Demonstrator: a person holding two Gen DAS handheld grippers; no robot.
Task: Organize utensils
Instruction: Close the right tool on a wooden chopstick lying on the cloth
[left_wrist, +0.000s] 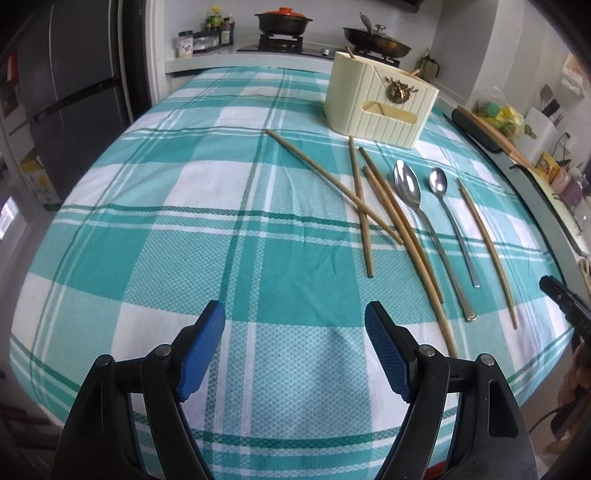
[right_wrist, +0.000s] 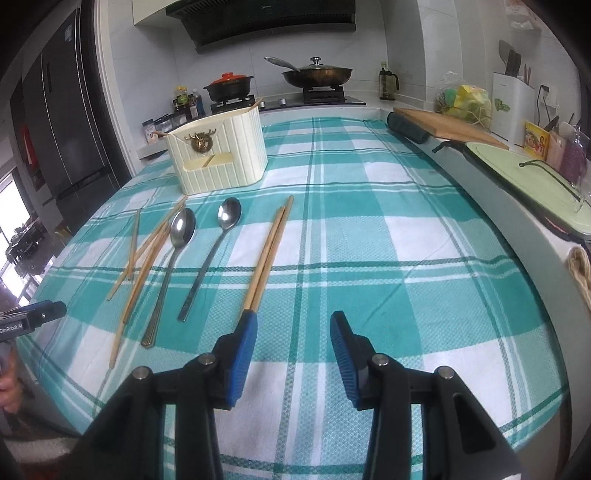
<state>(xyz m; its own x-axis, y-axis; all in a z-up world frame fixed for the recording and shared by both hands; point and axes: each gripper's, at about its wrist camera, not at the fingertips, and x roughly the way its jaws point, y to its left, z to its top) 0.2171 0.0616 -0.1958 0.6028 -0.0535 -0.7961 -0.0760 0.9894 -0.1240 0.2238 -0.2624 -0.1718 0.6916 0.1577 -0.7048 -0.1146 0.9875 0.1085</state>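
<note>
Left tongs (left_wrist: 294, 314) stand wide apart, nothing between the blue pads; only checked cloth (left_wrist: 184, 221) lies beneath them. Right tongs (right_wrist: 291, 323) gape too, narrower, also empty.

Utensils lie loose on the surface, ahead of both tongs. From the left tongs: all of them are ahead and to the right. A crossed tangle of chopsticks (left_wrist: 364, 212) lies nearest their line, then a large spoon (left_wrist: 408, 188), a small spoon (left_wrist: 438, 182), and a further chopstick pair (left_wrist: 484, 247) out toward the right edge.

From the right tongs: that same pair (right_wrist: 267, 254) runs straight ahead, its near ends passing out of sight at the left pad's tip. Whether they touch cannot be told. Spoons and the tangle sit ahead-left.

Cream ribbed holder (right_wrist: 218, 155) stands upright beyond the utensils, far ahead of both tongs, with a stick or two already leaning in it. Likely the destination, so the handles' near ends face the tongs for easy pick-up.

Judgement: sorting barely begun. Right tongs look lined up on the paired chopsticks. Left tongs are opened wide, probably readied for the tangle. Crossed sticks may roll or scatter if pinched singly.
</note>
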